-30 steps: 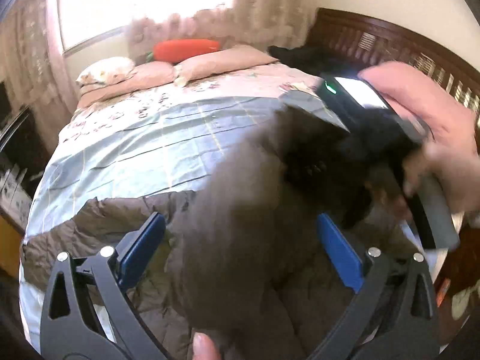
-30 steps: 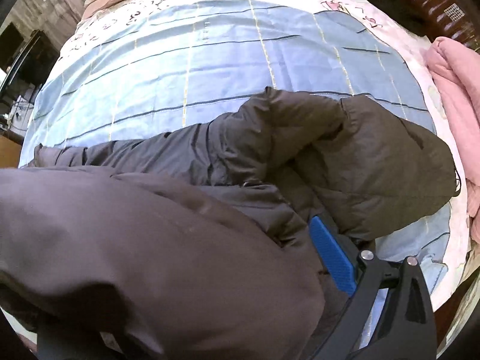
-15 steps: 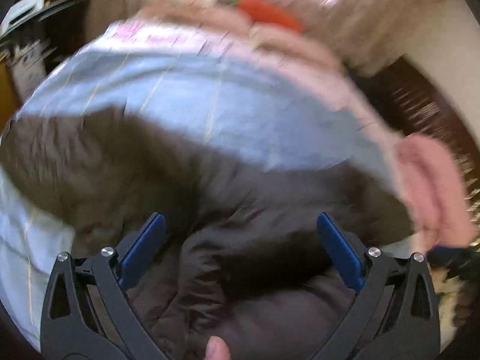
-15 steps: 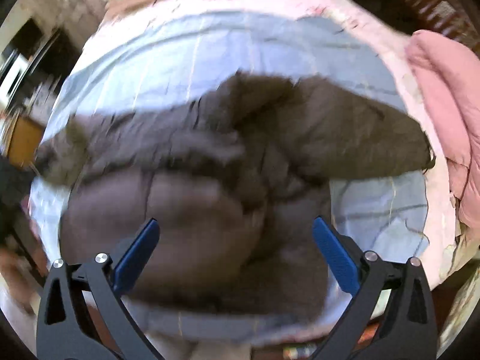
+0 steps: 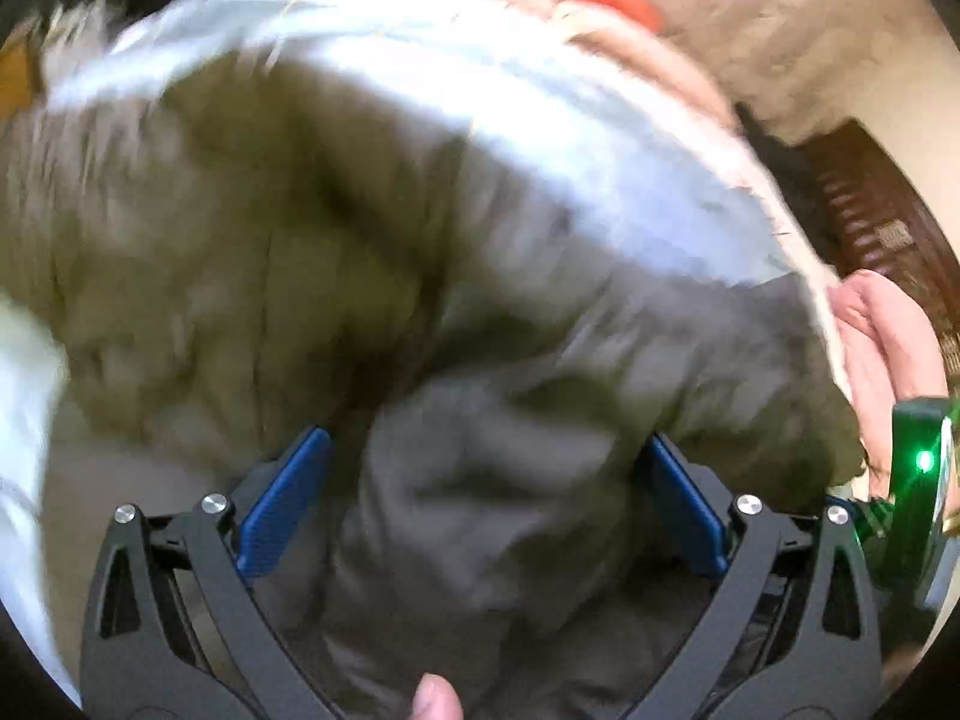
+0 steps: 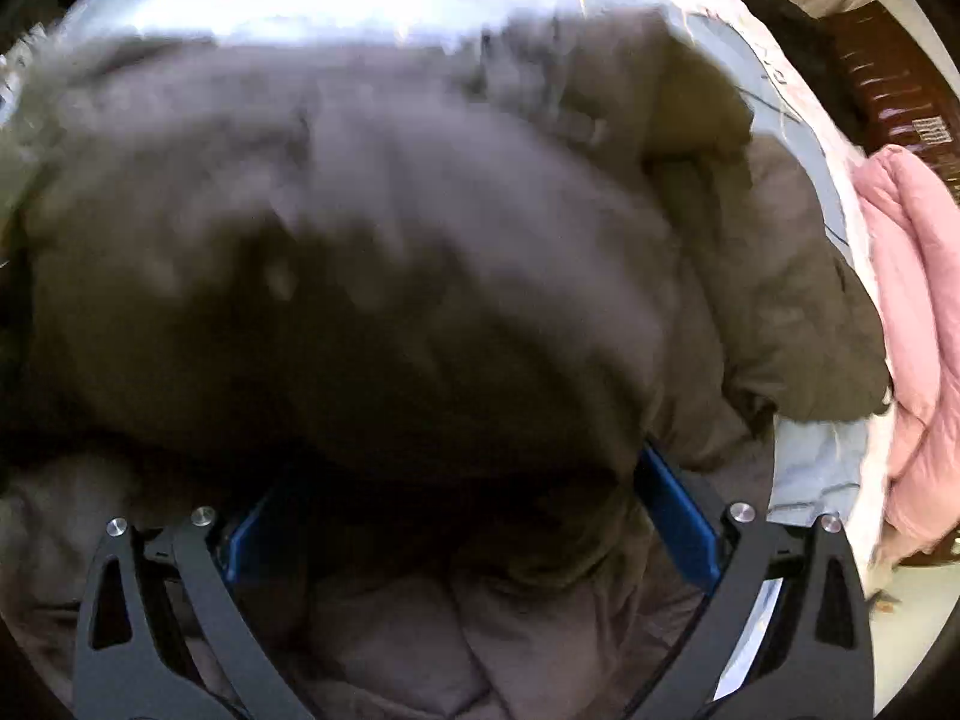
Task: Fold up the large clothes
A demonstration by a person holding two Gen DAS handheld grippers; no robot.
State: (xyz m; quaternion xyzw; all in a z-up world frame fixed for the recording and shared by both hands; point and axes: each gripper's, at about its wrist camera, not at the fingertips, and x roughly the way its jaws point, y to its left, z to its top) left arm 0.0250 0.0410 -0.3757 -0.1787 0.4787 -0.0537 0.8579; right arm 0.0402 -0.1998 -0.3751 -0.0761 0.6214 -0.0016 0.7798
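Your left gripper (image 5: 480, 504) and right gripper (image 6: 468, 516) both gape wide, gripping nothing; the puffy dark-brown quilted coat (image 6: 372, 252) looks bulky and slippery, so pinch a hem or seam.

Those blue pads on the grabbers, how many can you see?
4: two on the left gripper, at and; two on the right gripper, at and, the latter shadowed by the jacket.
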